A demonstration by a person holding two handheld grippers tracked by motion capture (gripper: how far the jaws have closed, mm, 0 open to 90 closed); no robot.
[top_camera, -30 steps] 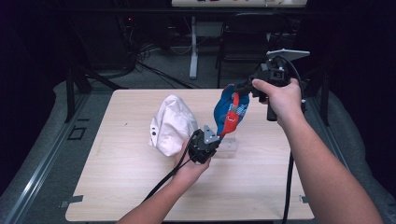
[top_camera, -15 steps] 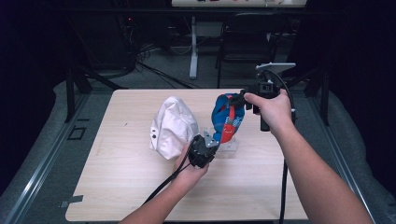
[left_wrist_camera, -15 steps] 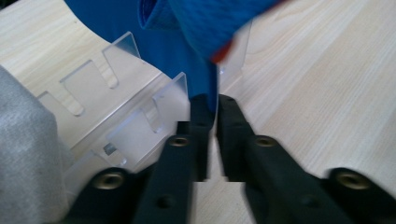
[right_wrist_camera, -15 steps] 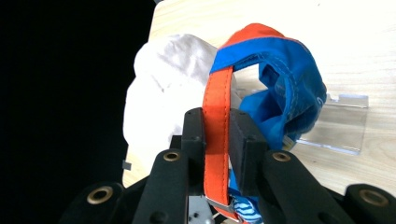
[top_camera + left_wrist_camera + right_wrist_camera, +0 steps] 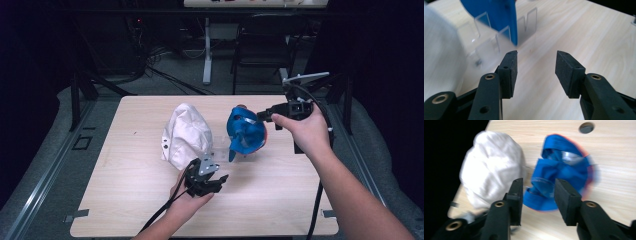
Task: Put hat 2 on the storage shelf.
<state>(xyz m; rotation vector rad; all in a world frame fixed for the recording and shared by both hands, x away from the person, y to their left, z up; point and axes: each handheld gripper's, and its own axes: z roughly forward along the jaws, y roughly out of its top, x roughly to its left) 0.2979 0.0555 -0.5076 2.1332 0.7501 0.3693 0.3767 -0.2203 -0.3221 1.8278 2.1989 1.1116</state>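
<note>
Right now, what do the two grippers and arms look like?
Both are black. The left gripper carries a grey three-cornered plate and trails a black cable; the right gripper has the same. Flat black pads with small holes, brass-ringed pivots. Forearms are bare, no sleeves.

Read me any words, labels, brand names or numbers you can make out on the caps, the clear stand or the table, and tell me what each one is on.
No text can be read in these pictures.
Blue fabric cap with an orange edge: light marks on the front, too blurred to read.
White fabric cap: no lettering visible.
Clear plastic stand: no lettering visible.
Light wooden table: no lettering visible.
</note>
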